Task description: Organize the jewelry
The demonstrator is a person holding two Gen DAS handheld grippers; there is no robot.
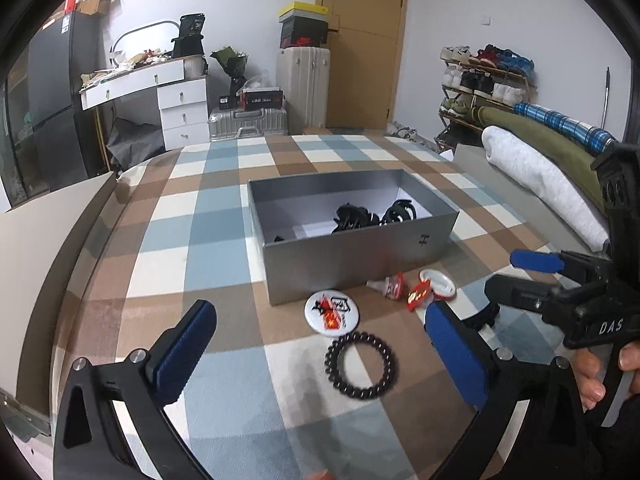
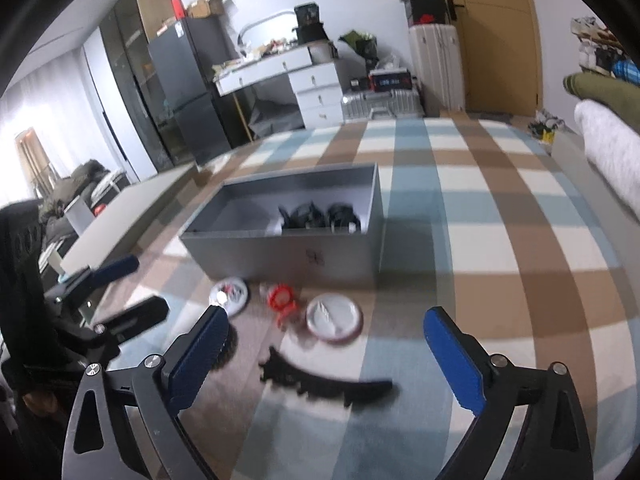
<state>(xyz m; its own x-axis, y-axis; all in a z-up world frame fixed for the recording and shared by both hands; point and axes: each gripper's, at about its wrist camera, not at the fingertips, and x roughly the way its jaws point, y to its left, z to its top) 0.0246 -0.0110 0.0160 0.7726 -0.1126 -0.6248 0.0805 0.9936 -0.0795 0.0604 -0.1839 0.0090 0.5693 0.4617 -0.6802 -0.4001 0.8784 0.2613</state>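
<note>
A grey rectangular cardboard box (image 1: 352, 248) sits open on a bed covered in a blue, brown and cream checked blanket (image 1: 192, 216), and several black hair clips (image 1: 372, 216) lie heaped in its far right corner. Loose pieces lie on the blanket just in front of the box: a round white pin badge with red and black print (image 1: 331, 312), a black coiled hair tie (image 1: 362, 365) just beside it on the near side, small red-and-clear packets (image 1: 404, 290), and a round white disc with a red rim (image 1: 440, 282). The left gripper (image 1: 320, 354) hovers above the coiled hair tie with its blue-padded fingers (image 1: 182, 354) spread wide apart and holding nothing. The right gripper (image 2: 326, 360) hangs over a long curved black toothed hair clip (image 2: 324, 380) lying on the blanket, its fingers (image 2: 454, 360) also wide apart and touching nothing. The right-wrist view is blurred, so finer detail of the small pieces cannot be told.
</note>
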